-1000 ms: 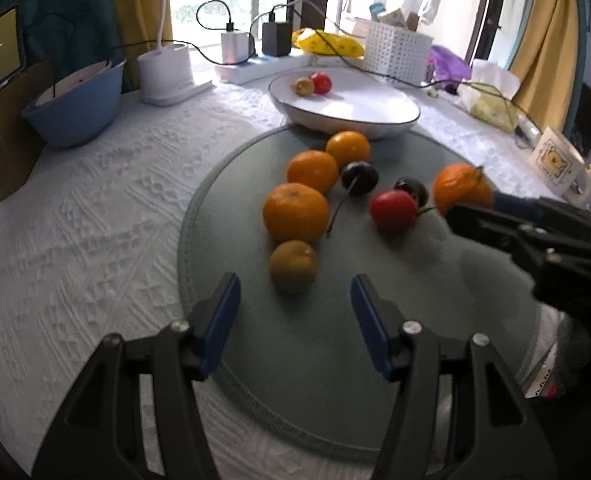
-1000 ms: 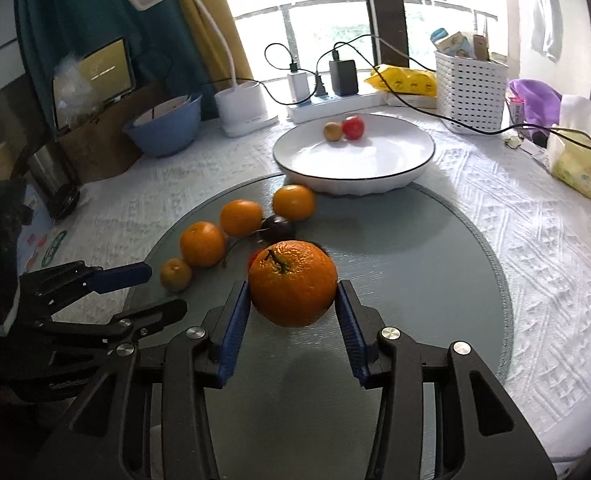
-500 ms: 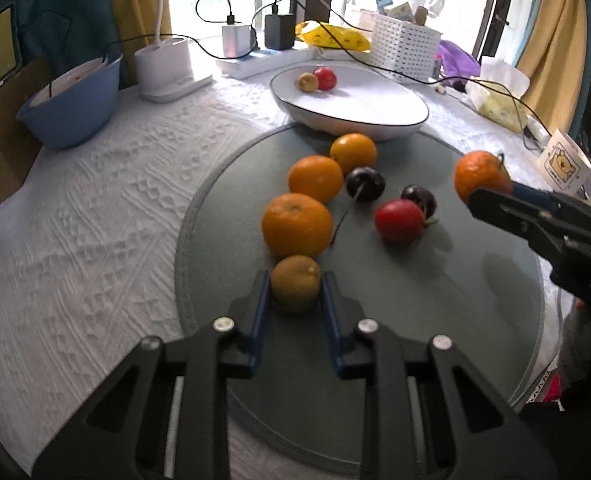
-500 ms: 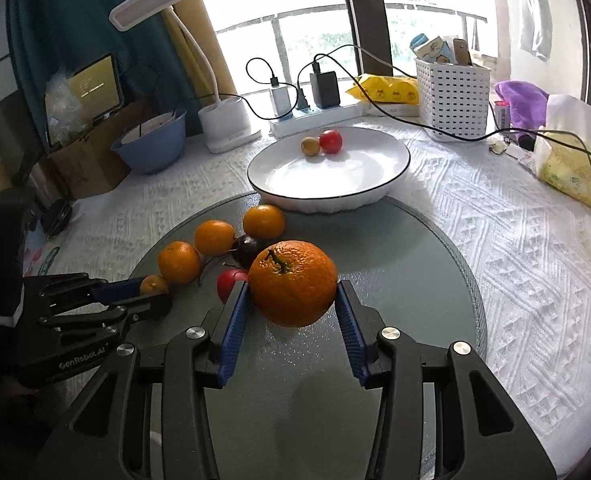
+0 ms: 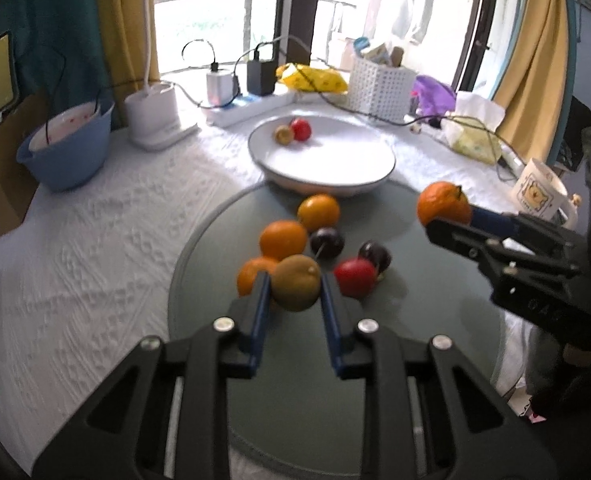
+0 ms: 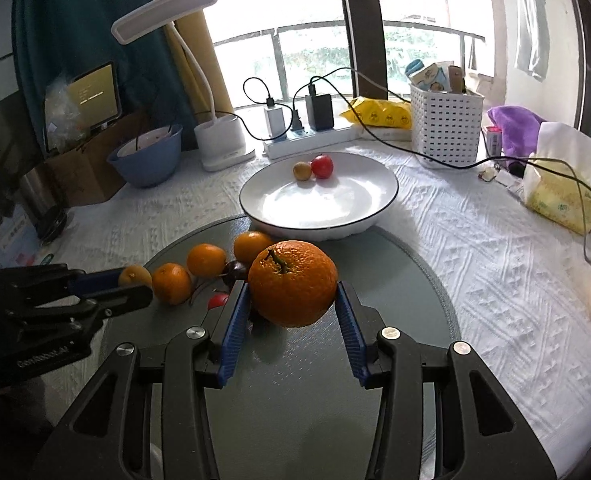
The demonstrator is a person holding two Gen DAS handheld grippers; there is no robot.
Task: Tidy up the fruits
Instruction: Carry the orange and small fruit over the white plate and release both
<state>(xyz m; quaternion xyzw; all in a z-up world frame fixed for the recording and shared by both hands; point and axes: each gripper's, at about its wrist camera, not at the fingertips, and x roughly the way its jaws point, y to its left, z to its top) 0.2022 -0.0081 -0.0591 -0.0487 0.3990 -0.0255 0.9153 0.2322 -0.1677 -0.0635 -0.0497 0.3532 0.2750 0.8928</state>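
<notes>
1. A white lacy tablecloth (image 6: 475, 264) covers the table, with a round grey mat (image 6: 395, 280) on top, by a bright window.
2. The left gripper (image 5: 295, 300) squeezes a small brownish fruit (image 5: 296, 288) just above the mat.
3. The right gripper (image 6: 293, 304) squeezes a big orange (image 6: 293, 282) in the air.
4. Three oranges, two dark plums (image 5: 327, 241) and a red fruit (image 5: 354, 277) sit on the mat.
5. The white plate (image 6: 319, 200) behind holds two little fruits.

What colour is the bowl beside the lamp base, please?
Blue bowl, clearest in the right wrist view.
</notes>
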